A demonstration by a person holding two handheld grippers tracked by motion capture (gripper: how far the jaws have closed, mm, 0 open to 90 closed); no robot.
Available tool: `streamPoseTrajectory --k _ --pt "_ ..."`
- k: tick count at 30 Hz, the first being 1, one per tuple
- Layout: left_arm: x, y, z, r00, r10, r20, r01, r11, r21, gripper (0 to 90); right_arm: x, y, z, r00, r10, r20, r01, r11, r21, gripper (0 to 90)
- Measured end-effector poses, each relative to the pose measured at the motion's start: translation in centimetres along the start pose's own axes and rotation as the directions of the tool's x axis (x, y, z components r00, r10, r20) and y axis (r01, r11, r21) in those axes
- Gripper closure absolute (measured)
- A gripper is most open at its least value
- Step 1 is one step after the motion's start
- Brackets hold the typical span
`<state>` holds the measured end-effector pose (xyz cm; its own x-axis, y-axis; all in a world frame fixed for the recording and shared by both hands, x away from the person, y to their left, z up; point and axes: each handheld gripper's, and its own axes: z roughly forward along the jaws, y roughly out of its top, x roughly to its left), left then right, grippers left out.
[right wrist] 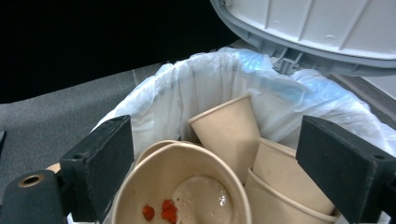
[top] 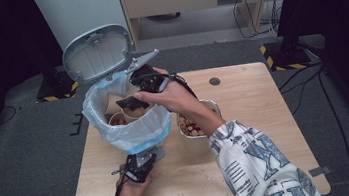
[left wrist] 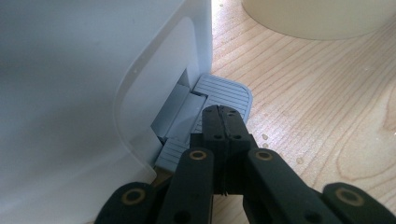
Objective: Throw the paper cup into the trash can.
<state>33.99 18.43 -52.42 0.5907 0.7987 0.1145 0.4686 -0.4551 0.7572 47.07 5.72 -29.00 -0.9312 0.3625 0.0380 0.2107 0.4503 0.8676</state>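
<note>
A white pedal bin point(top: 116, 130) with a pale blue-white liner stands on the wooden table point(top: 258, 102), its grey lid point(top: 97, 53) tipped up. My left gripper point(top: 142, 161) sits low at the bin's front. In the left gripper view this gripper point(left wrist: 223, 114) is shut, its tips resting on the grey ribbed pedal point(left wrist: 229, 91). My right gripper point(top: 134, 105) hovers over the bin's mouth, open. In the right gripper view its jaws point(right wrist: 219, 172) stand wide apart above a used paper bowl point(right wrist: 187, 191) with red bits in it; paper cups point(right wrist: 229, 130) lie behind the bowl.
A foil container point(top: 212, 107) of leftover food sits on the table right of the bin, under my right forearm. A round hole point(top: 215, 81) marks the table's far side. Cables and black stands line the floor beyond.
</note>
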Motion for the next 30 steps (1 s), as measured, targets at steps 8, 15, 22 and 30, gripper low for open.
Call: streamPoseTrajectory --k 8,15,22,30 --pt "0.0 0.0 0.0 1.0 0.0 0.0 0.0 1.0 -0.001 89.8 -0.5 -0.2 -0.6 0.9996 0.021 0.017 -0.021 0.9995 -0.025 10.3" --pt "0.0 0.0 0.0 1.0 -0.001 0.0 0.001 1.0 -0.001 89.8 -1.0 -0.3 -1.3 0.9968 0.046 0.066 -0.043 0.9981 -0.043 7.7" --pt "0.0 0.0 0.0 1.0 -0.004 0.0 0.004 1.0 -0.001 89.8 -1.7 -0.7 -2.0 0.9935 0.061 0.096 -0.057 0.9975 -0.041 7.4" --pt "0.0 0.0 0.0 1.0 -0.004 0.0 0.004 1.0 -0.001 89.8 -2.5 -1.3 -2.6 0.9885 0.079 0.129 -0.074 0.9964 -0.041 7.8"
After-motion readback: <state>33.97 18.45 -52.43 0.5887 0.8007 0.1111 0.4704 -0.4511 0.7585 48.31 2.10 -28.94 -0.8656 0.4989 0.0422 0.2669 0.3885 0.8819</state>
